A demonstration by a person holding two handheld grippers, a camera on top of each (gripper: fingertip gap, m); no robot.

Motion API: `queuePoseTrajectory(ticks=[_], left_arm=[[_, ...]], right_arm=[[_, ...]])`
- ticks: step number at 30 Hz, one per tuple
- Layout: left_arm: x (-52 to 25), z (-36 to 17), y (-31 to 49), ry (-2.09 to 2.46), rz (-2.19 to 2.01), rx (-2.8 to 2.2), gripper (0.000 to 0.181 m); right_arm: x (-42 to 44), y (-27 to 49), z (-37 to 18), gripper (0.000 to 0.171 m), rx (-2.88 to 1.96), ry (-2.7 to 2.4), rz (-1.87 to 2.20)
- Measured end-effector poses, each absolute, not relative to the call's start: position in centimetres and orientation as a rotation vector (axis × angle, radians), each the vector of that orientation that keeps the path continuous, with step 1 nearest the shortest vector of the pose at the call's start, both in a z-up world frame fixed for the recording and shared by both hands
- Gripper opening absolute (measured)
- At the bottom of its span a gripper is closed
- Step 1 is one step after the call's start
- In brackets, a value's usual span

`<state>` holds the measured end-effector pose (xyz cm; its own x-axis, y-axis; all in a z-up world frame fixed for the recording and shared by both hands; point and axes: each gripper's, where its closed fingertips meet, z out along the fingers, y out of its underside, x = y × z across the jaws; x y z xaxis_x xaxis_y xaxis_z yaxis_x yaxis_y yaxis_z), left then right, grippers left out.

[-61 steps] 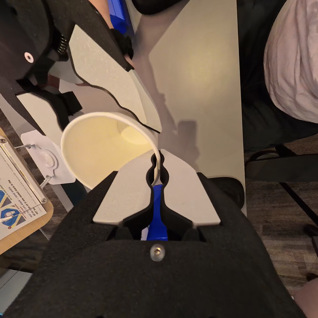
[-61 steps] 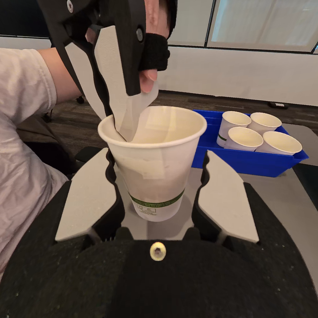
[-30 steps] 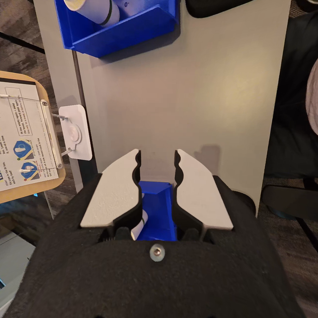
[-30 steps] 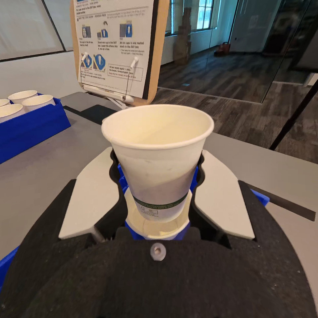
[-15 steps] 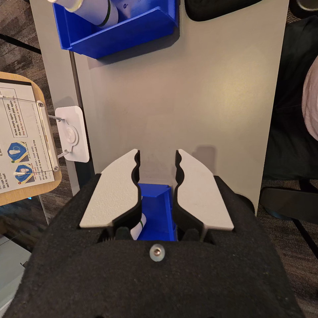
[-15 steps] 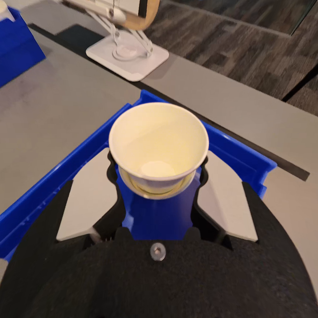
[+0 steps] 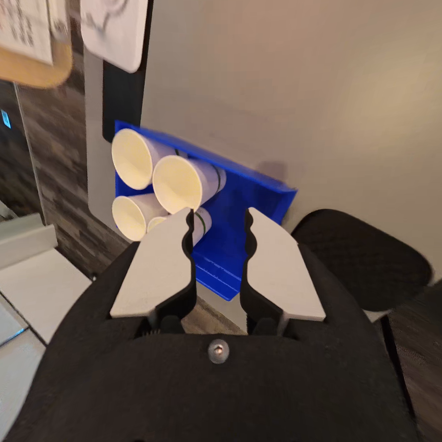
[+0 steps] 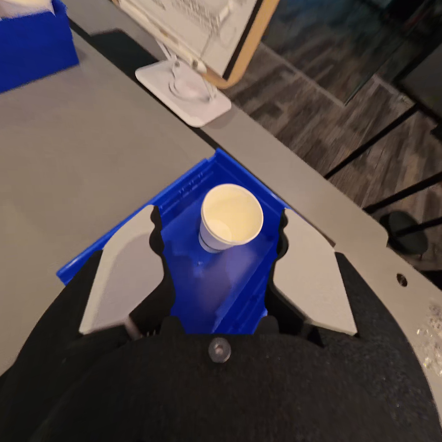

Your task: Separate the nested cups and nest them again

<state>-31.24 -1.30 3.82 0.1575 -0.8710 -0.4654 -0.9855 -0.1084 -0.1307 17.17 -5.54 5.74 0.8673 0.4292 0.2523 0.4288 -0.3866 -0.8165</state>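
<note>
Below the right gripper (image 8: 218, 229), whose jaws stand wide apart and empty, a nested paper-cup stack (image 8: 229, 218) stands nearly upright inside a blue bin (image 8: 189, 191) on the grey table (image 8: 83, 148), mouth up, apart from both fingers and slightly toward the right one. Ahead of the left gripper (image 7: 217, 226), jaws parted to a moderate gap and holding nothing, four single paper cups (image 7: 177, 183) stand clustered in a second blue bin (image 7: 251, 191), offset toward its left finger. Judged from this layout, the left gripper is nearer the single cups, and their long axes run crosswise to its fingers, so a sidewall grasp suits the next pick.
</note>
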Motion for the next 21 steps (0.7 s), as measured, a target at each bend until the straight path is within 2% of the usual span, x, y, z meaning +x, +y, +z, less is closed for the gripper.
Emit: queuePoseTrajectory(ticks=[5, 10, 16, 21], left_arm=[[-33.7, -2.4, 3.5, 1.743, 0.465, -2.109, 0.038], [-34.3, -5.9, 6.3, 1.712, 0.459, -2.145, 0.032], [-34.3, -7.5, 6.2, 1.752, 0.386, -2.205, 0.007], [-34.4, -6.7, 4.8, 1.804, 0.361, -2.233, 0.002]], right_arm=[[16.0, -6.1, 6.8, 0.091, -1.983, -0.668, -0.015], [16.3, -6.1, 5.7, 0.091, -2.029, -0.679, -0.036], [16.5, -5.9, 5.6, 0.091, -2.034, -0.68, -0.03], [16.1, -5.9, 5.4, 0.09, -2.041, -0.705, -0.042]])
